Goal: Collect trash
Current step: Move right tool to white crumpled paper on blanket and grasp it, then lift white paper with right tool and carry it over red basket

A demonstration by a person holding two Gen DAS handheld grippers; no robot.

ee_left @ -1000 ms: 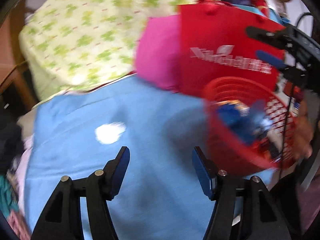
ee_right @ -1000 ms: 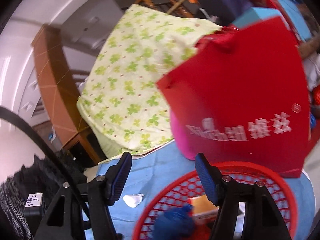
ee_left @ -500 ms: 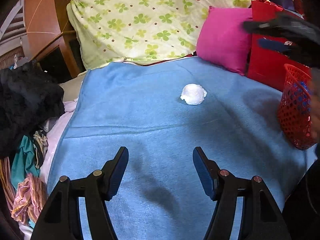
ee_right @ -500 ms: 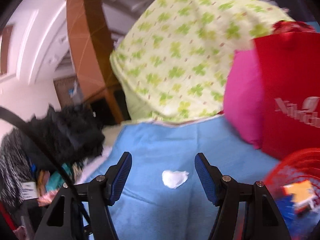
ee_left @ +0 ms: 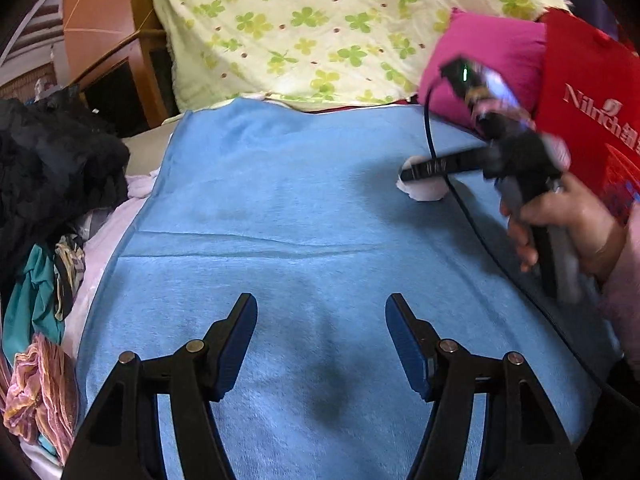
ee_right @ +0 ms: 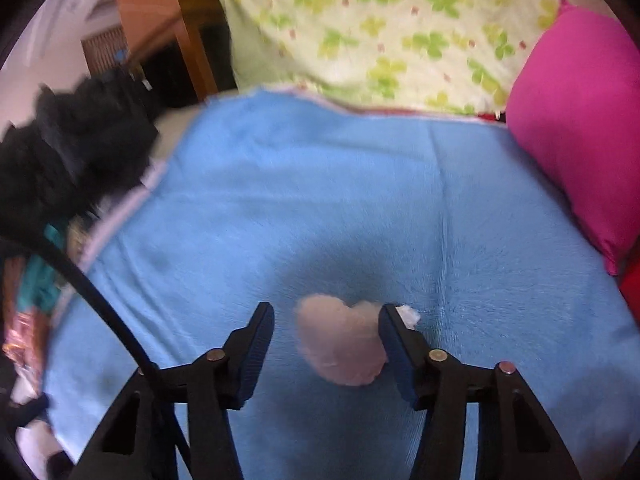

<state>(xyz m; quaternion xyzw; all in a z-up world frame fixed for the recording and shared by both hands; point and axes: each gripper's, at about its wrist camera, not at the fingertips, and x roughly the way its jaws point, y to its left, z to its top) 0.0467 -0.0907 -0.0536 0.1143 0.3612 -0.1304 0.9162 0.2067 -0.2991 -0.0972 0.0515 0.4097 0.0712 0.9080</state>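
A crumpled white tissue (ee_right: 340,344) lies on the blue blanket (ee_right: 320,200). My right gripper (ee_right: 326,316) is down over it with the tissue between its fingers. Its jaws are closing: the right pad touches the tissue, the left pad stands a gap away. In the left wrist view the same tissue (ee_left: 424,192) shows under the right gripper (ee_left: 412,178), which a person's hand (ee_left: 560,220) holds. My left gripper (ee_left: 321,308) hangs open over bare blanket nearer the front, with nothing between its fingers.
A pink pillow (ee_left: 492,56) and a red bag (ee_left: 592,100) stand at the blanket's right. A clover-print quilt (ee_left: 320,20) is piled at the back. Black clothing (ee_left: 52,160) and coloured clothes (ee_left: 40,392) lie off the left edge.
My right gripper swung away from the red basket and came down over the tissue, its jaws narrowing. The left gripper shifted too, and the basket has left its view.
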